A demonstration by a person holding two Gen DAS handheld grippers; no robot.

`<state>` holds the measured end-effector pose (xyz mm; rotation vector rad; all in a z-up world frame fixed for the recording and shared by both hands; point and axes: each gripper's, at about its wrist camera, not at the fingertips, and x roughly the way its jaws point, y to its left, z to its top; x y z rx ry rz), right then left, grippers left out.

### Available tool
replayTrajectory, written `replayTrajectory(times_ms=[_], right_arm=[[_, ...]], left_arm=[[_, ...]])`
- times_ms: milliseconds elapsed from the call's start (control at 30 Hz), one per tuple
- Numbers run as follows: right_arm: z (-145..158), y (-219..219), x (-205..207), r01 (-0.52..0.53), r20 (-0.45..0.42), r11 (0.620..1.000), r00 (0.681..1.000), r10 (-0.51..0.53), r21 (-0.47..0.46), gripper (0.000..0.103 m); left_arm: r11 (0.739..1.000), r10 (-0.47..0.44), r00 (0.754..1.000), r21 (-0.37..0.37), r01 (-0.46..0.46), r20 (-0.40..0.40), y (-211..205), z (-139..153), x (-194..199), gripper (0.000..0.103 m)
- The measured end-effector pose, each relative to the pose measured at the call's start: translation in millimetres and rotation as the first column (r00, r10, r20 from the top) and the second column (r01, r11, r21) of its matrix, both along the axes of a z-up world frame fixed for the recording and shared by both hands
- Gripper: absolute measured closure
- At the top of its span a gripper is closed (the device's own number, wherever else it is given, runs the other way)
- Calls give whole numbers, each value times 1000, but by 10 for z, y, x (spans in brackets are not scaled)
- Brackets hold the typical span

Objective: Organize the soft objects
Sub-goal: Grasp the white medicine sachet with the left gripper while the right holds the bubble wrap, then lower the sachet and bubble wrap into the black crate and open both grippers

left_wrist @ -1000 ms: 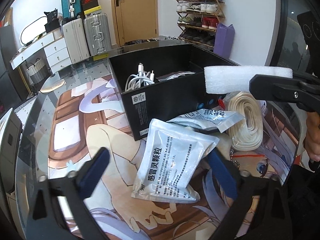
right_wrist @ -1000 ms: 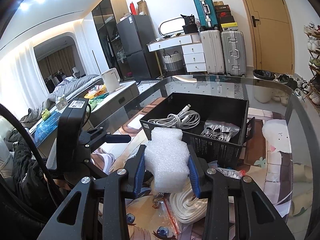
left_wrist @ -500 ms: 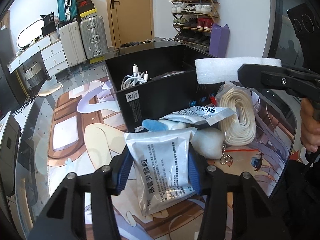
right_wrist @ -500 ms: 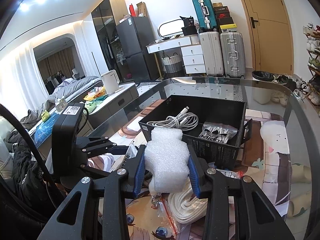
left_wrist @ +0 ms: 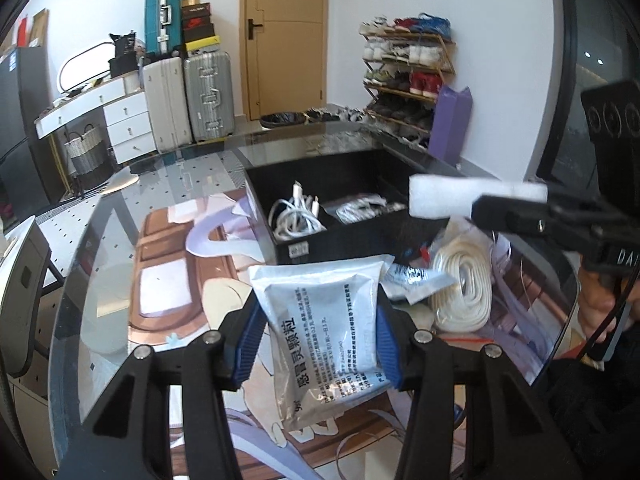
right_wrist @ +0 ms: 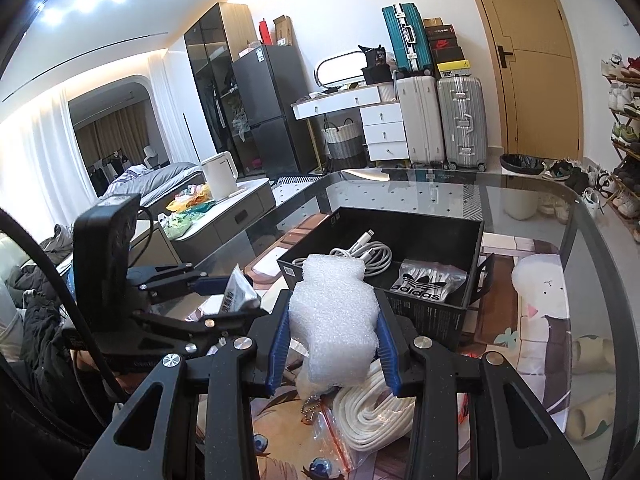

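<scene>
Left tongs (left_wrist: 316,344) pinch silver pouch (left_wrist: 324,328), lifted above worktop (left_wrist: 120,264). Right tongs (right_wrist: 334,350) pinch white foam (right_wrist: 334,320), near black box (right_wrist: 400,240) front wall.

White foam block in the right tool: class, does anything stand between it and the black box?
Nothing visible does. The foam block hangs just short of the black box, whose top is open.
</scene>
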<state>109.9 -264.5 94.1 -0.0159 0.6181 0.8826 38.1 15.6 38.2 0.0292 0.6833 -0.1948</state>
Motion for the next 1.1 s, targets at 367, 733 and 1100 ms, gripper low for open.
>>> replayTrajectory(times_ms=[367, 733, 1100], right_arm=[[77, -78, -35, 30, 29, 999, 999, -30, 14, 64], [147, -150, -5, 73, 53, 997, 996, -73, 4, 64], [170, -161, 119, 103, 56, 994, 993, -102, -20, 64]], left_arm=[[998, 64, 997, -33, -62, 45, 40, 206, 21, 54], [995, 86, 993, -62, -82, 79, 44, 303, 133, 54], [995, 88, 990, -47, -83, 114, -12, 352, 355, 54]])
